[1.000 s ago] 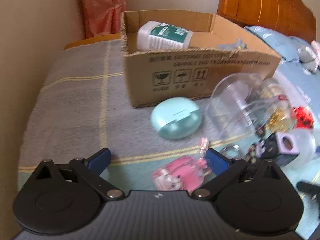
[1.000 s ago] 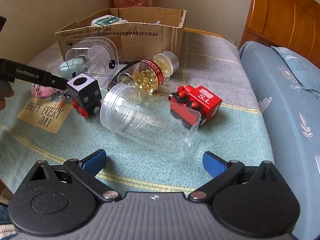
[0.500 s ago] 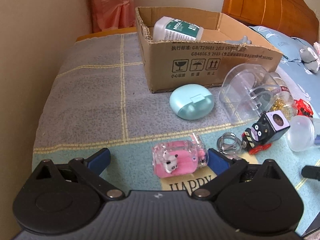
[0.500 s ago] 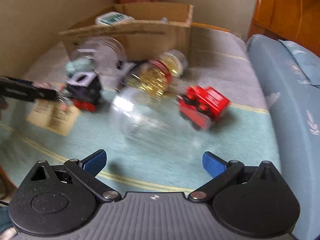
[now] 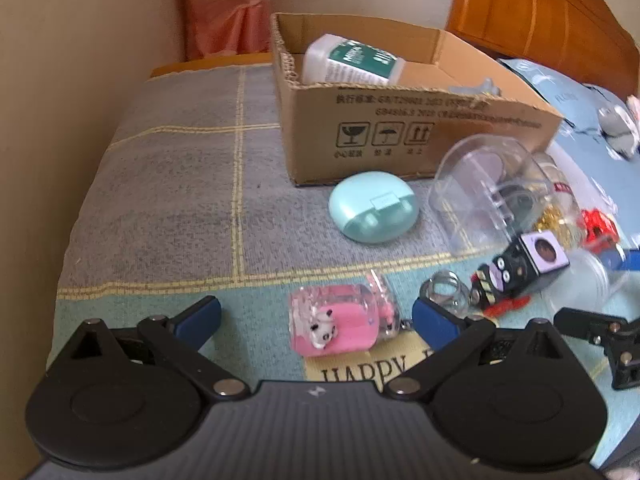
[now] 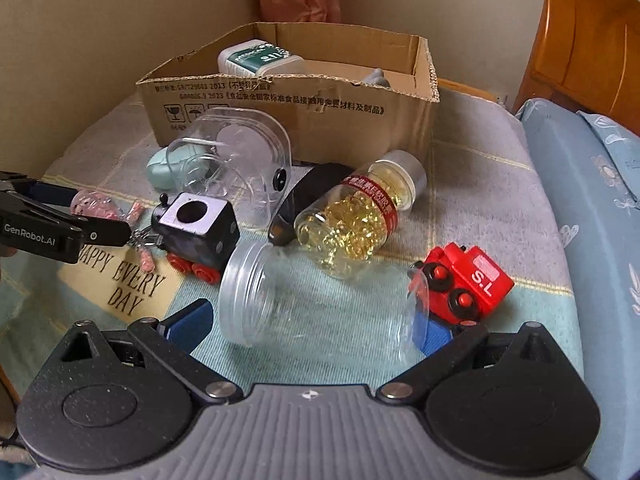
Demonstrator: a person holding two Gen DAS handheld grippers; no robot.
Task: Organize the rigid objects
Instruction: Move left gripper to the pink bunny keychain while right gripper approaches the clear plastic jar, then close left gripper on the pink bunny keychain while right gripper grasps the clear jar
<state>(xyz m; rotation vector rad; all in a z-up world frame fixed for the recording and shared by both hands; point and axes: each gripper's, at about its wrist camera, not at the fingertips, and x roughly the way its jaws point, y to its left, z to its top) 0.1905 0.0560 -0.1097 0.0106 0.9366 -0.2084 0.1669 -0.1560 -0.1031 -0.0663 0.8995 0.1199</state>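
The clear jar (image 6: 320,304) lies on its side low in the right wrist frame, between your right tool (image 6: 310,326)'s wide-open, empty fingers, its long axis running across the gap, mouth to frame left. That tool is nearer it. Your left tool (image 5: 316,316) is also wide open and empty, straddling the pink keychain (image 5: 340,320) at lower centre. Readable: "HAPPY EVERY DAY" on the mat (image 6: 120,280), "S.L" on the red train (image 6: 472,280), "GenRobot.AI" on the left tool
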